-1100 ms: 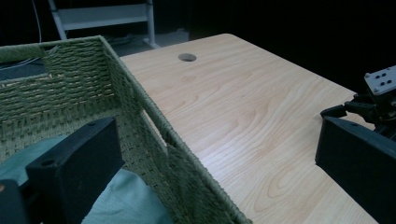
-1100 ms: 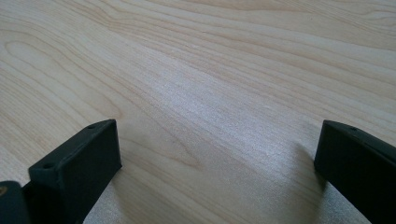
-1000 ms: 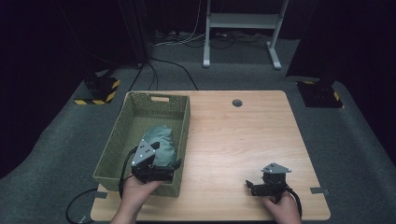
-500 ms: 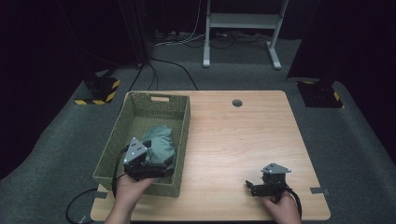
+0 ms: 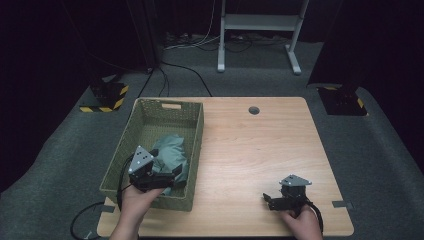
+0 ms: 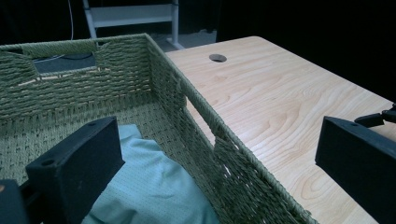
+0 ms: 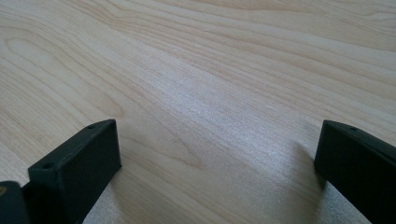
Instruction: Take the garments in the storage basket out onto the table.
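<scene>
My left claw (image 5: pixel 167 176) hangs spread wide over the near right corner of the woven green basket (image 5: pixel 197 131), in the lower left of the high view, with nothing between its jaws. In the left gripper view one jaw sits inside the basket (image 6: pixel 196 100) above the pale green cloth (image 6: pixel 154 186), the other outside over the tabletop (image 6: pixel 280 98), so the claw straddles the basket's right wall. The cloth (image 5: pixel 172 154) lies crumpled in the near half of the basket, just ahead of and below that claw, toward the frame's upper left from it; I can't make out a clear long axis in the bundle. My right claw (image 5: pixel 272 201) rests low on the bare tabletop (image 5: pixel 260 150) at lower right, jaws also spread and empty, well apart from the basket. The left is plainly nearer, so I judge it should shift inward and drop onto the cloth.
</scene>
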A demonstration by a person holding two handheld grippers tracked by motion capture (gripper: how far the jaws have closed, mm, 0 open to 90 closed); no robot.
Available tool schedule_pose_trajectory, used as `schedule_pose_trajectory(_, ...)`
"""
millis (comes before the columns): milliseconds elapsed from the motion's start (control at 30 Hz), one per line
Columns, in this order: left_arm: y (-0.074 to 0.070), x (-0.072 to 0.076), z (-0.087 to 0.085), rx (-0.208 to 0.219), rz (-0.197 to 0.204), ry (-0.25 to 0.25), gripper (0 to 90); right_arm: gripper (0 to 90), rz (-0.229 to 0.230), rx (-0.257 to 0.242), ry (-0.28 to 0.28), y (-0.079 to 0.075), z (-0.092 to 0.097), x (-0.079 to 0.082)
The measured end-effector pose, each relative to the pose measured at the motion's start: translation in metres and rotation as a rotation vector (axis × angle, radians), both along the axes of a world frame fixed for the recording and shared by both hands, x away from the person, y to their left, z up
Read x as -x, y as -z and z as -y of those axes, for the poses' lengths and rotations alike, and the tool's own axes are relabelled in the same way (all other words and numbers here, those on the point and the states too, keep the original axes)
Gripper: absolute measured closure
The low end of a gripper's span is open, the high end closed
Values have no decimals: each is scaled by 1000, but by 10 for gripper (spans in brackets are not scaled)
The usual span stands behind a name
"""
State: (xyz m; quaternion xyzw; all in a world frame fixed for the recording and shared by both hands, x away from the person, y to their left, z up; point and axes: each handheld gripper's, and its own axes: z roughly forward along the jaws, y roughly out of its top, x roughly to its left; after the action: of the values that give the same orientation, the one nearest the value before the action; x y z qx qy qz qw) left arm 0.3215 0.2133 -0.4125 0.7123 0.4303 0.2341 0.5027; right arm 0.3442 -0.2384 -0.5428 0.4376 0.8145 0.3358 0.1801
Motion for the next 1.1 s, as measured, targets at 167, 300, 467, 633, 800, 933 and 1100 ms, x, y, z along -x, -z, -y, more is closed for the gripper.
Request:
schedule_pose_trajectory(167,-6,-7,3,-33,-8,-3,6,1,0,0,0,0,0,0)
schedule_pose_trajectory(300,-10,-19,4,-53,-34,-5,7,1,-1,-5,0,0,1,0)
schedule_pose_trajectory(467,-16,-37,3,-83,-81,-29,6,1,-3,-16,-6,0,1,0)
schedule_pose_trajectory(633,-12,-56,-7,-81,-157,-65,6,1,-6,-23,-8,0,2,0)
schedule_pose_trajectory(800,-4,-70,-20,-78,-213,-98,8,1,-4,-19,-8,0,2,0)
schedule_pose_trajectory(933,0,-80,-26,-91,-255,-111,8,1,-8,-32,-14,-1,3,-1)
schedule_pose_trajectory(1100,2,-92,-30,-97,-298,-129,8,1,-7,-30,-16,-1,3,-1)
